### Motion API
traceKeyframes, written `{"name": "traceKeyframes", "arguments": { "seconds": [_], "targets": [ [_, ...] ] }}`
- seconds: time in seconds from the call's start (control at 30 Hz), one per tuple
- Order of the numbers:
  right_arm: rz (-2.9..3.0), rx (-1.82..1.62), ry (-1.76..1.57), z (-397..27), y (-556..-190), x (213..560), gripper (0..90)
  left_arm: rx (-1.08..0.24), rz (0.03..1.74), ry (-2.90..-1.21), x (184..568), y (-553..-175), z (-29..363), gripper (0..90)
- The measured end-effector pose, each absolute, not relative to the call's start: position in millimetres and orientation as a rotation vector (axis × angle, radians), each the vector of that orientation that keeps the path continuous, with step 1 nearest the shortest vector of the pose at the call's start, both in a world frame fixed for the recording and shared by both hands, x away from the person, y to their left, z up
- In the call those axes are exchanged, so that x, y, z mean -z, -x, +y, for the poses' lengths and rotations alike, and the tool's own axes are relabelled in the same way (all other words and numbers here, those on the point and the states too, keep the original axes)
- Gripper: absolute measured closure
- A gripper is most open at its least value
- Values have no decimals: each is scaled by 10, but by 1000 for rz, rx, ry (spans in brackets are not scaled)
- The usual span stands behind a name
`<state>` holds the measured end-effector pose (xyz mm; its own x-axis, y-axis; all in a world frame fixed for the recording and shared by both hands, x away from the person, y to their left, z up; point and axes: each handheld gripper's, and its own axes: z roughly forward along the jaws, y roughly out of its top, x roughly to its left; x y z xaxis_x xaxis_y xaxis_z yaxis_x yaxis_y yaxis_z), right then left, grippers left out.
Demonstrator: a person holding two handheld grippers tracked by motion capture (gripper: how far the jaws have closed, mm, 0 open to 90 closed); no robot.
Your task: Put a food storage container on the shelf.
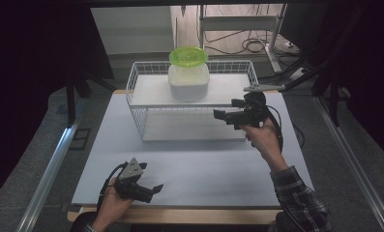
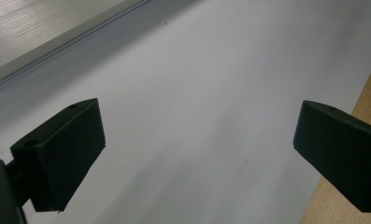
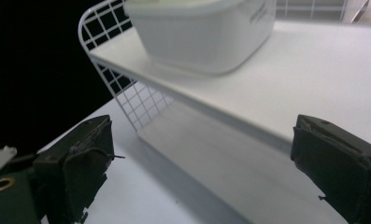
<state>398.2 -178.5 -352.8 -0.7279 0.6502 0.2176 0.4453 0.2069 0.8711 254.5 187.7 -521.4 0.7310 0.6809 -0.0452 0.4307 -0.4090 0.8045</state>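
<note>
A white wire rack (image 1: pixel 135 94) with two shelves stands at the back of the pale mat (image 1: pixel 194 166). On its upper shelf (image 3: pixel 323 79) sits a translucent white container (image 1: pixel 188 81) with a lime green lid (image 1: pixel 188 56). My right gripper (image 1: pixel 227 111) hovers in front of the rack's right half, pointing left, open and empty. In the right gripper view, my right gripper (image 3: pixel 202 158) faces the rack's wire end (image 3: pixel 109 28), with the container (image 3: pixel 206 32) above. My left gripper (image 1: pixel 153 188) rests low at the mat's front left, open. In its own view, my left gripper (image 2: pixel 197 140) has bare mat between the jaws.
The mat lies on a wooden tabletop whose edge (image 2: pixel 367 88) shows at the front. Metal rails (image 1: pixel 49 169) run along both sides of the table. Dark curtains hang left and right, and cables (image 1: pixel 252 46) lie on the floor behind the rack.
</note>
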Motion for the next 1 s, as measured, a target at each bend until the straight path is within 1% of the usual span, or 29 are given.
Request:
{"name": "traceKeyframes", "arguments": {
  "seconds": [0.23,0.57,0.8,1.0],
  "targets": [
    [2309,-1476,-1024,-1836,-3777,3798,59,-365,840,-2065,5217,-2546,1877,20],
    [2343,-1395,-986,-1921,-3577,4208,57,-370,839,-2073,5224,-2544,1864,19],
    [2333,-1365,-1016,-1964,-3471,4411,6,-371,836,-2078,5224,-2540,1862,19],
    [2335,-1344,-1015,-2010,-3388,4592,0,-367,833,-2101,5245,-2547,1847,19]
  ]
}}
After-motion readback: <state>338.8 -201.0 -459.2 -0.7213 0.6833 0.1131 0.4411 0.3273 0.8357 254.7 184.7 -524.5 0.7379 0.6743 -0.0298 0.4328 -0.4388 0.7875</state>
